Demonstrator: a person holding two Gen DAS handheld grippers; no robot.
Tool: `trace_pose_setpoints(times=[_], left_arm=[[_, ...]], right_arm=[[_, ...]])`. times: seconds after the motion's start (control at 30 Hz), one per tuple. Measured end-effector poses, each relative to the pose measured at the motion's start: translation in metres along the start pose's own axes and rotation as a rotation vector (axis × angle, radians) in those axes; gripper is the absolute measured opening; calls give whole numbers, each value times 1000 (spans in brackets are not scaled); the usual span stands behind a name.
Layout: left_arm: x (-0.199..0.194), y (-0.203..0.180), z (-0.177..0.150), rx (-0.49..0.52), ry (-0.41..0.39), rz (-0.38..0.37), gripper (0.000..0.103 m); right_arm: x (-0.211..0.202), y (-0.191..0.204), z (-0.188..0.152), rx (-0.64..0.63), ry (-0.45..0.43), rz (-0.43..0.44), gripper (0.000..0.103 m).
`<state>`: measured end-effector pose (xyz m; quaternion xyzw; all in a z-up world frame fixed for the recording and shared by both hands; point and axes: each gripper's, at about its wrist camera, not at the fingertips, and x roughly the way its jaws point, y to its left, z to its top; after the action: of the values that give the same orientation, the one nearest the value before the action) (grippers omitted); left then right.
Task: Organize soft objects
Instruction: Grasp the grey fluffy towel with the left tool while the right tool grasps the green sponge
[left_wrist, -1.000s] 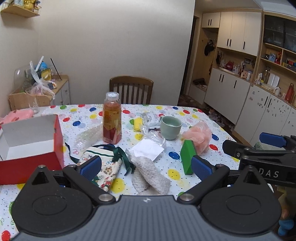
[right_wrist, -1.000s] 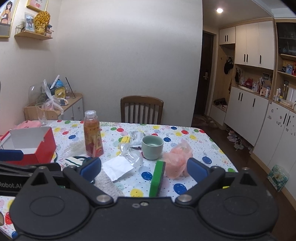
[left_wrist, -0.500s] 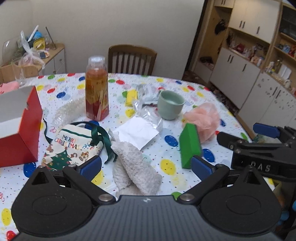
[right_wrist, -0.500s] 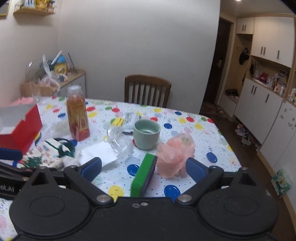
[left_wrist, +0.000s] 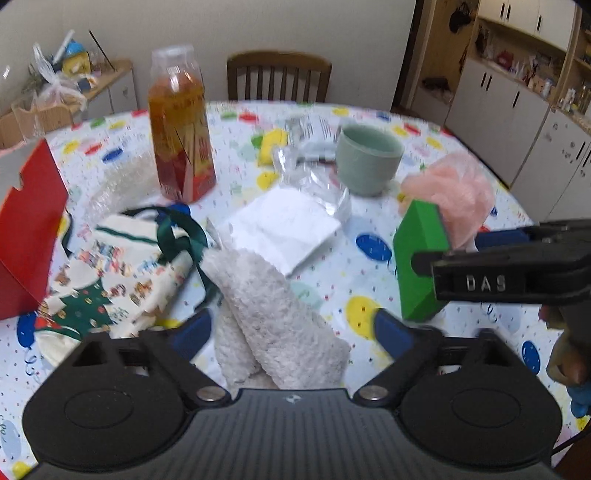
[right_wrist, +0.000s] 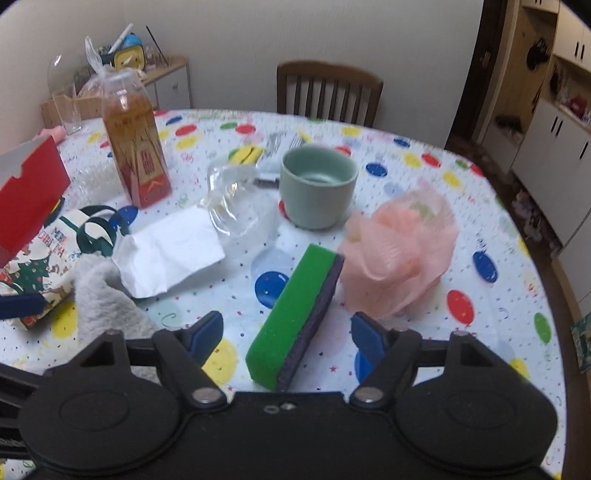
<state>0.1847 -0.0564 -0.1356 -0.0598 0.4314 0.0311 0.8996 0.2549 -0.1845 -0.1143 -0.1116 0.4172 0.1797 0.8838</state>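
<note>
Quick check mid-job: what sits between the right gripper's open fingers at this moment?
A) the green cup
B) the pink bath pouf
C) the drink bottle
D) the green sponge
D: in the right wrist view the green sponge stands on edge in the gap of the open right gripper; the pink bath pouf lies just beyond to the right.

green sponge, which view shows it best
The right wrist view: the green sponge lies centred between the open jaws, its green face and dark scouring layer both plain. In the left wrist view the sponge sits off to the right, partly covered by the right gripper.
</note>
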Motion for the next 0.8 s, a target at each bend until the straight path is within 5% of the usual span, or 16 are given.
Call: trace_pose_setpoints(times=[0.13, 0.43, 0.8], left_arm=[[16, 0, 0, -11, 55, 22, 71], [24, 0, 1, 13, 89, 16, 36], [16, 9, 1, -8, 86, -24, 12]], right_arm=[[15, -3, 3, 9, 40, 11, 62], [30, -11, 6, 38, 92, 4, 35], [11, -12, 2, 40, 47, 22, 27]])
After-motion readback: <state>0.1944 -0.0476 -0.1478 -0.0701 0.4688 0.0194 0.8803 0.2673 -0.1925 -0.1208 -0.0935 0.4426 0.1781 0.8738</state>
